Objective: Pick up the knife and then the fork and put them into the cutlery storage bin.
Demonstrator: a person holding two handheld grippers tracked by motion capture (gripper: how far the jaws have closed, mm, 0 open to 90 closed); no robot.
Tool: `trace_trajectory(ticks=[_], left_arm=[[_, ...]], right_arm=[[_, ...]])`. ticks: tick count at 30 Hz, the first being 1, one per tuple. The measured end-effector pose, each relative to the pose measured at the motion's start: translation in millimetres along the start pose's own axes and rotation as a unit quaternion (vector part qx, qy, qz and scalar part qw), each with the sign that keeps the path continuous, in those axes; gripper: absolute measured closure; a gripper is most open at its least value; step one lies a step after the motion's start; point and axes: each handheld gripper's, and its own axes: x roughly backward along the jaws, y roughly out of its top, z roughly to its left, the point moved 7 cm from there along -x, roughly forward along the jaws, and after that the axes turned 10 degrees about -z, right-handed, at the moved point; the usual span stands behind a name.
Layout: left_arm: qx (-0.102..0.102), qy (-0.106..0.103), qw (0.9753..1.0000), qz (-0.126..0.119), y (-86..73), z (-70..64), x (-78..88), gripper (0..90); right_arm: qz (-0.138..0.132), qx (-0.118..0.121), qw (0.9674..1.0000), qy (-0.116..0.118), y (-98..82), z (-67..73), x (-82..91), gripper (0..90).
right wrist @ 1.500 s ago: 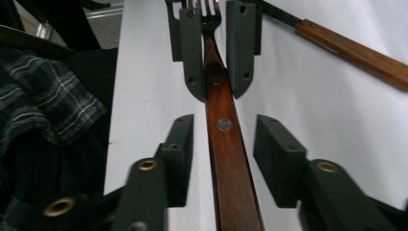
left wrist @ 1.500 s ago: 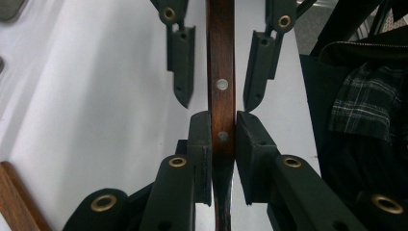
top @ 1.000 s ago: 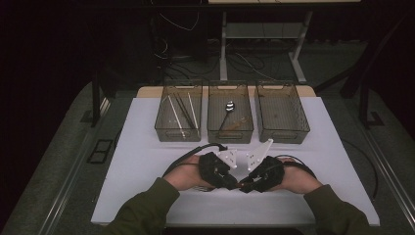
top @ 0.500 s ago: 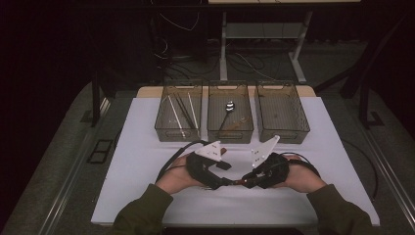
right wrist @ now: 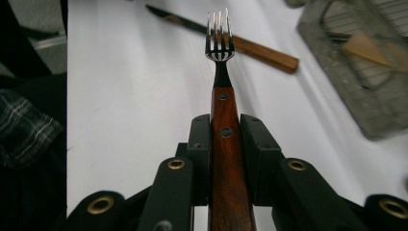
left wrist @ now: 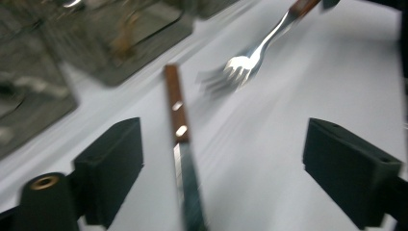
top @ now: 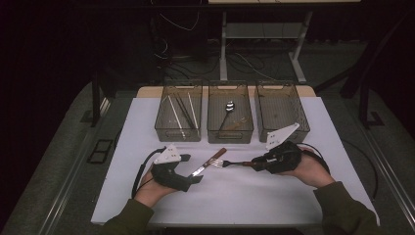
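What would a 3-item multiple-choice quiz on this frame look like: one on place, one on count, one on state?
1. Where does the knife lie?
A. in the middle bin
B. on the white mat, between the grippers
C. in the right gripper

2. How many bins stand in the row at the far side of the mat?
A. two
B. three
C. four

3. What are the right gripper's jaws doing?
A. standing open over the mat
B. clamping a spoon
C. clamping the fork by its wooden handle

Answers:
1 B: the high view shows it flat on the mat, and it runs between the left gripper's open jaws with neither pad touching it.
2 B: three side by side.
3 C: both pads press the handle in the right gripper view.
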Motion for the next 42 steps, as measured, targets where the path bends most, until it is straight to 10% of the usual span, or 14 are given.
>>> trace_trajectory(ticks=[9,17,32,42], left_arm=[[0.002,0.022,0.9998,0.002,-14.1,-1.4,5.3,0.0],[0.006,0.029,0.9996,0.002,-16.3,2.4,5.2,0.0],[0.003,0.025,0.9996,0.013,-19.6,1.0,2.9,0.0],[0.003,0.022,0.9997,0.012,-19.5,0.3,2.9,0.0]], right_arm=[[-0.045,-0.05,0.9966,-0.047,6.2,-24.4,27.1,75.7],[-0.095,-0.084,0.9861,-0.107,12.4,-61.6,62.6,75.7],[-0.108,-0.159,0.9475,-0.256,2.1,-140.6,108.5,75.7],[-0.092,-0.194,0.9329,-0.289,-5.7,-171.0,99.8,75.7]])
